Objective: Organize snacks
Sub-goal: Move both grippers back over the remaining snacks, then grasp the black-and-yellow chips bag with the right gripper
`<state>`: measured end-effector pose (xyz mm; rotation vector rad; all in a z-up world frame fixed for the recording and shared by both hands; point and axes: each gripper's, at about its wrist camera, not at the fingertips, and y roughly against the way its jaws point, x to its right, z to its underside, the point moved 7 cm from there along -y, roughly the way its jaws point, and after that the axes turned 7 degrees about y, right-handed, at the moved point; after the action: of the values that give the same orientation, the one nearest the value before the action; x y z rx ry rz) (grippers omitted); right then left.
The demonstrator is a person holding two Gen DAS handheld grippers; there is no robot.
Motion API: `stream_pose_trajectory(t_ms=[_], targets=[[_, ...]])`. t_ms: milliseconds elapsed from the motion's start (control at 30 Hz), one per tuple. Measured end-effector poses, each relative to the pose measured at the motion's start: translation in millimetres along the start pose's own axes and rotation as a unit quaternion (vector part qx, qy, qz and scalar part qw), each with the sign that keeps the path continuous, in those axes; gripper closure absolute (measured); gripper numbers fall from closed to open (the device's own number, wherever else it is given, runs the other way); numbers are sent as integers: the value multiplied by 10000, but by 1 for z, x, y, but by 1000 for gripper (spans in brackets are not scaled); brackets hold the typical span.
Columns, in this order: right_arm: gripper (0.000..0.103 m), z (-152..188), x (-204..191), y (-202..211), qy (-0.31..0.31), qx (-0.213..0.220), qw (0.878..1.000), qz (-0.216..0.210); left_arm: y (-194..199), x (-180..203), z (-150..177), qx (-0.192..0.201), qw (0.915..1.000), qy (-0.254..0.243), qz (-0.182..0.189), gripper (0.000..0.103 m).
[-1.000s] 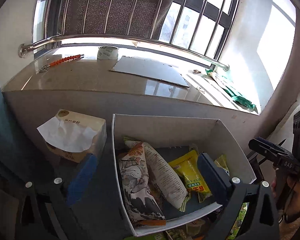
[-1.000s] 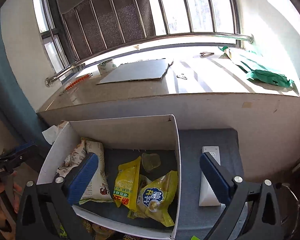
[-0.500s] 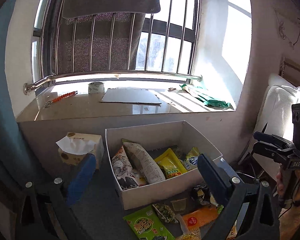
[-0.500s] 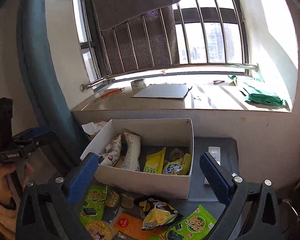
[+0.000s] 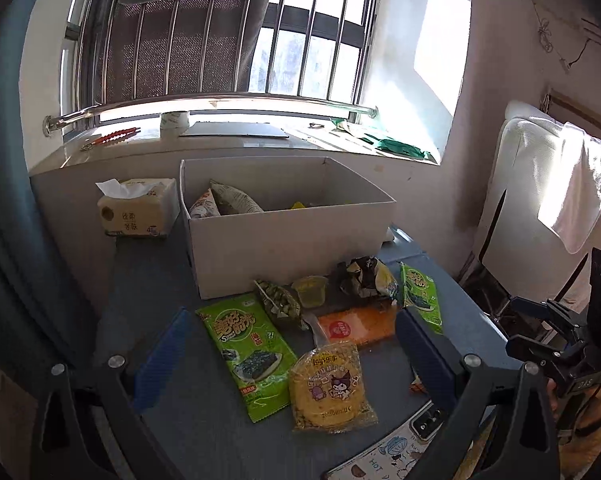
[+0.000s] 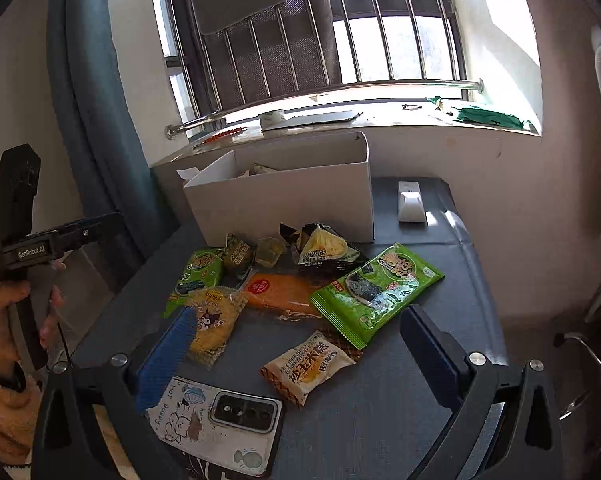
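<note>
A white cardboard box holding several snack packs stands at the back of the grey table. In front of it lie loose snacks: a green seaweed pack, a yellow Lay's bag, an orange pack, a second green seaweed pack, a beige cake pack, a dark crumpled bag and a small jelly cup. My left gripper is open and empty above the Lay's bag. My right gripper is open and empty above the cake pack.
A tissue box stands left of the box. A white remote lies to its right. A phone lies at the table's near edge. A windowsill runs behind; a white chair stands right.
Both grippers have pulled back and down from over the box to the near side of the table. The loose snacks and the phone have come into view.
</note>
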<state>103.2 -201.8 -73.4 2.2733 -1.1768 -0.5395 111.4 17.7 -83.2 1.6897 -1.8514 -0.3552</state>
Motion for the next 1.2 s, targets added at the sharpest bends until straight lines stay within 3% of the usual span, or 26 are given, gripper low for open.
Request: stream_pose_trajectory(t_ms=[167,367,600,867,1167,1200], targets=[[0,21,0,0,144,-234,9995,175,-1,6,24,-59,9999,68,55,0],[0,17,0,-14,376,-250,9985,321,-4,2,43,-249,9996,95,-79,0],[0,-8,-3,-66,1077,-396,9917,584,-3,-7,59,-423,9988,23,-237,0],[0,-28,0,-147,1992,-974,9714,850,-7,-11,76,-633,9975,-25,-312,0],[0,-30,5,-199,2296,-1555,9552,1034,-14,-12,80,-736,9969,-50,-287,0],[8,-33,5,-199,2279,-1473,9576,966,-14,-12,80,-745,9968,-45,-272,0]])
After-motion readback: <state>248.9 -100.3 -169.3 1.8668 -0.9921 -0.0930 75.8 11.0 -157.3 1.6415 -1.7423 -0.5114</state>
